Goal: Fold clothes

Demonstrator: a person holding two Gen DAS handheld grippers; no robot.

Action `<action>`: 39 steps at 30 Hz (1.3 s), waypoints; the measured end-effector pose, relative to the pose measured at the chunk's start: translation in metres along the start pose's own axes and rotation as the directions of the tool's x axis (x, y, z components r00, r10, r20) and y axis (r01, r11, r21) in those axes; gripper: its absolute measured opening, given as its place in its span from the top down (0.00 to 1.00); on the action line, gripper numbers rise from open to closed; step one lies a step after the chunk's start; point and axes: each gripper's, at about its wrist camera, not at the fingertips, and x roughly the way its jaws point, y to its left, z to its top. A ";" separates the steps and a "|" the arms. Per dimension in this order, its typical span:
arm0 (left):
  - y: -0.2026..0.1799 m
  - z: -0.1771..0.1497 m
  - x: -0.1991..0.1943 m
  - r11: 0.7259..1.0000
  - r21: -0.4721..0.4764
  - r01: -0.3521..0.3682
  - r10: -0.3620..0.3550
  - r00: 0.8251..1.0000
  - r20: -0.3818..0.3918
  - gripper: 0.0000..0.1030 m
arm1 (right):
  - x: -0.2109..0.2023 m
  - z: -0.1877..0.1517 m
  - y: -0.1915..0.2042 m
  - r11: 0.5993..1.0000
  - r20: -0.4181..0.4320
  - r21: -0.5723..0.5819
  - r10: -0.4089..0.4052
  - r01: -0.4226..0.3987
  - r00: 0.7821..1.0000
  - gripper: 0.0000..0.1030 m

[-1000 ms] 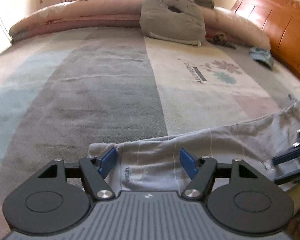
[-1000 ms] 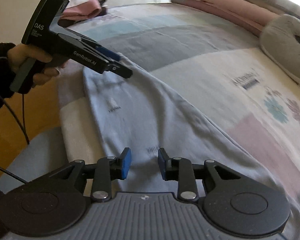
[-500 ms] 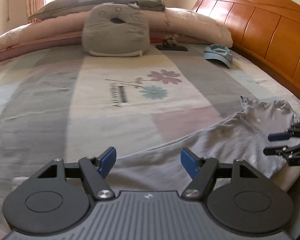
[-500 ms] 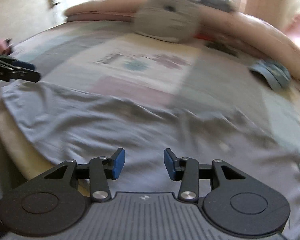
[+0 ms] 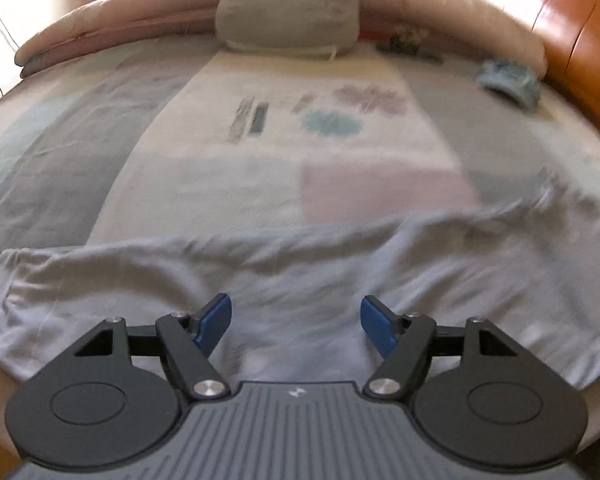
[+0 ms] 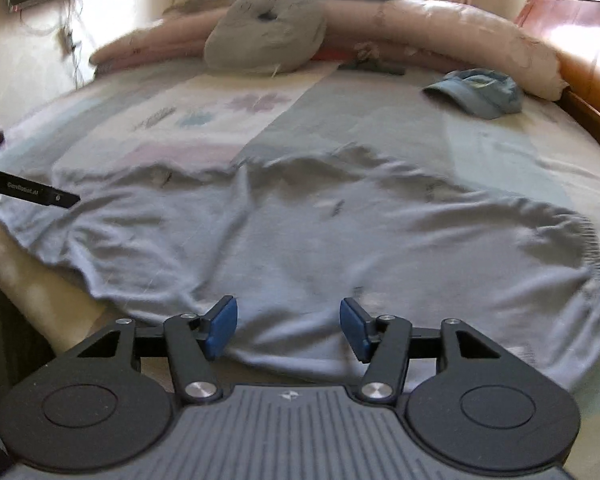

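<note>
The grey trousers (image 6: 300,240) are lying crosswise just ahead of both grippers, left gripper (image 5: 296,322) and right gripper (image 6: 287,324) hovering with fingers apart, gripping nothing.

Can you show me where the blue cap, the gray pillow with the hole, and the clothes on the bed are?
blue cap (image 6: 480,90): right wrist view, on its crown.
gray pillow (image 6: 260,38): right wrist view, on its front face below the hole.
gray clothes (image 6: 300,240): right wrist view, on the middle of the spread fabric.
</note>
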 end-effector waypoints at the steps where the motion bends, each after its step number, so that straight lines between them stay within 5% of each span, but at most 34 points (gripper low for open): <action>1: -0.009 0.004 -0.006 1.000 0.008 0.016 -0.016 1.000 0.016 0.31 | -0.005 0.001 -0.008 1.000 0.019 0.009 -0.021 0.021 1.000 0.39; 6: -0.074 0.012 -0.013 0.960 0.139 0.245 -0.249 0.968 0.017 0.28 | -0.022 -0.003 -0.059 0.986 0.058 0.071 -0.157 0.153 0.986 0.38; 12: -0.137 0.003 0.008 0.889 0.249 0.384 -0.383 0.922 -0.055 0.28 | -0.034 -0.013 -0.113 0.961 0.058 0.183 -0.221 0.207 0.974 0.34; 14: -0.141 0.001 0.024 0.904 0.215 0.370 -0.360 0.929 -0.087 0.28 | -0.033 -0.019 -0.128 0.951 0.040 0.245 -0.205 0.189 0.978 0.33; 16: -0.144 0.000 0.036 0.938 0.203 0.279 -0.265 0.960 -0.094 0.30 | -0.033 -0.025 -0.142 0.936 0.022 0.306 -0.187 0.172 0.982 0.33; 25: -0.149 -0.004 0.032 0.932 0.235 0.277 -0.261 0.961 -0.094 0.26 | -0.050 -0.065 -0.217 0.731 0.153 0.679 -0.056 -0.064 0.987 0.21; 37: -0.147 -0.002 0.028 0.934 0.210 0.289 -0.272 0.956 -0.107 0.26 | -0.009 -0.043 -0.234 0.720 0.262 0.663 0.036 -0.207 0.964 0.05; 39: -0.145 -0.003 0.028 0.933 0.202 0.297 -0.280 0.954 -0.112 0.26 | -0.013 -0.047 -0.224 0.753 0.268 0.623 0.051 -0.214 0.962 0.06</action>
